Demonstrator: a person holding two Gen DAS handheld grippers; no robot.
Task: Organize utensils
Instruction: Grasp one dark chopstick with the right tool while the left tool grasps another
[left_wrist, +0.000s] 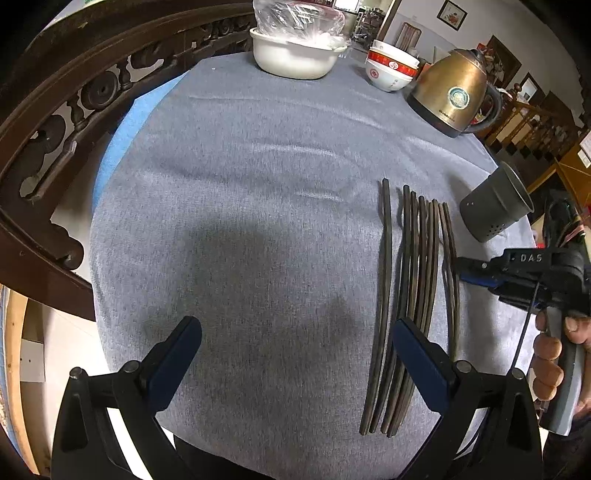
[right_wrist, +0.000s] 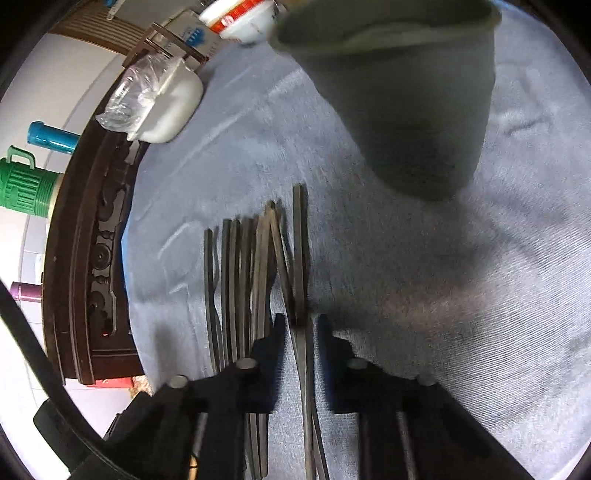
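Observation:
Several dark chopsticks (left_wrist: 413, 295) lie side by side on the grey tablecloth (left_wrist: 240, 221). A grey perforated utensil holder (left_wrist: 495, 206) lies on its side to their right; it looms in the right wrist view (right_wrist: 402, 103). My left gripper (left_wrist: 295, 347) is open above the cloth, with its right finger over the chopsticks. My right gripper (right_wrist: 301, 325) straddles two chopsticks (right_wrist: 300, 258) at the right of the row, its jaws narrowly apart on either side. It also shows in the left wrist view (left_wrist: 465, 266).
A white lidded pot with plastic (left_wrist: 295, 48), stacked red-white bowls (left_wrist: 391, 66) and a brass kettle (left_wrist: 454, 92) stand at the table's far edge. A carved dark wood chair back (left_wrist: 55, 129) curves along the left. Thermos flasks (right_wrist: 26, 184) stand beyond.

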